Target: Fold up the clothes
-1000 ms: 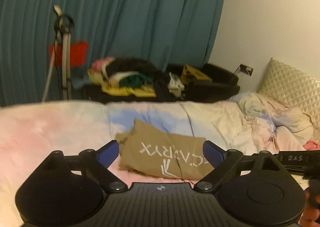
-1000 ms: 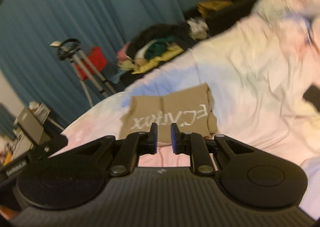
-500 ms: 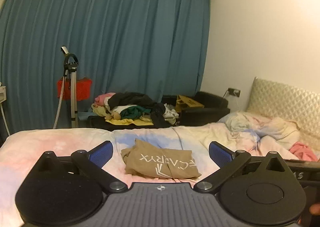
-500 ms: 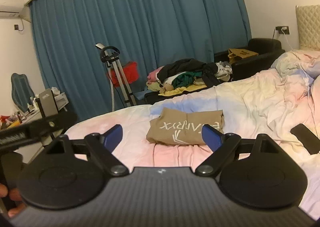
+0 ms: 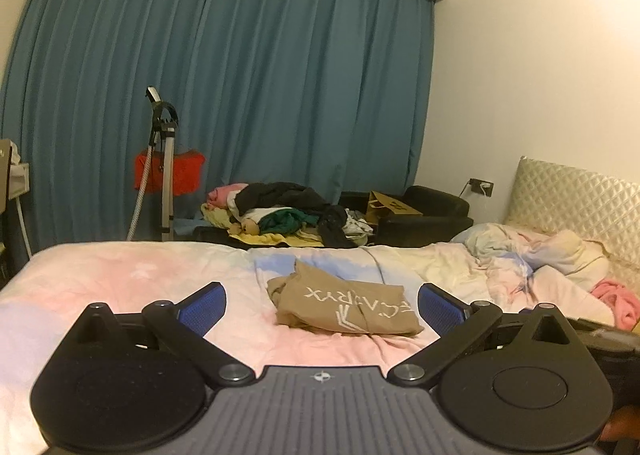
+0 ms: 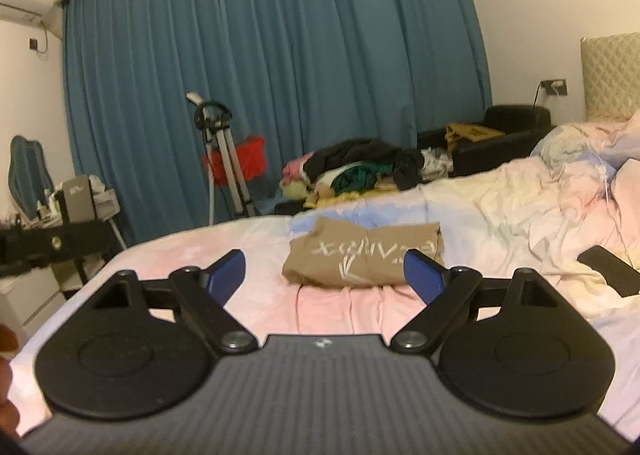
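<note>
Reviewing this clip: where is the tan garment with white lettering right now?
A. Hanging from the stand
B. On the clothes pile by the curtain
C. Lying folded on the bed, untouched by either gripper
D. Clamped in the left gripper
C: the tan garment lies folded on the bed, beyond the open left gripper and open right gripper.

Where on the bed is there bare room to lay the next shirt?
The pink sheet left of the folded tan shirt is bare, as is the strip in front of it. Right of the shirt it is crowded: rumpled blanket and a black object.
</note>
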Demonstrator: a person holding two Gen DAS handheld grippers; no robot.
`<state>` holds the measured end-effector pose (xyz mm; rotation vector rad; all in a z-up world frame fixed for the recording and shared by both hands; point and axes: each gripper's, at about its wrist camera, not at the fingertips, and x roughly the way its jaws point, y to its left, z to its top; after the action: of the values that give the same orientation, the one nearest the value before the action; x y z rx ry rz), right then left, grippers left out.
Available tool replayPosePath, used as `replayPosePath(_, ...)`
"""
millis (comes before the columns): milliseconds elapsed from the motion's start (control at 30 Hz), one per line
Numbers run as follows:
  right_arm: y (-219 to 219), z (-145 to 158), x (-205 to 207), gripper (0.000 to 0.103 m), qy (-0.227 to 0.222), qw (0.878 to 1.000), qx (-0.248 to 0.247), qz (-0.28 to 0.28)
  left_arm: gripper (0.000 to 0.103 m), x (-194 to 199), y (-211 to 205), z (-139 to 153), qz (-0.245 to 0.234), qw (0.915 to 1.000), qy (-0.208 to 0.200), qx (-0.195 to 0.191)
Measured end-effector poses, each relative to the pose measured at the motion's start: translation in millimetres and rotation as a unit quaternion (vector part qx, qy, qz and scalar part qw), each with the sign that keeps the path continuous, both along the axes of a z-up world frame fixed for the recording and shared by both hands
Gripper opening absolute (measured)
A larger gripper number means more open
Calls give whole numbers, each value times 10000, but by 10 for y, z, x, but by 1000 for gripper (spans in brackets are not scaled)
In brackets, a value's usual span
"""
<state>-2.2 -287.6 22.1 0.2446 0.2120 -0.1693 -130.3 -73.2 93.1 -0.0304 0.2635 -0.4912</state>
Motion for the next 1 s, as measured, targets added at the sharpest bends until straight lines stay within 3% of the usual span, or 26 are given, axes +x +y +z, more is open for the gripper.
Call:
replayPosePath(333,149,-75,44,88,44,9984,-551,-149,103,53,-8,-223,63,9999,102,118)
replayPosePath(1000,116,-93,63,87,248,9990,-359,-73,103,60,-12,-284,107,9997,45,235)
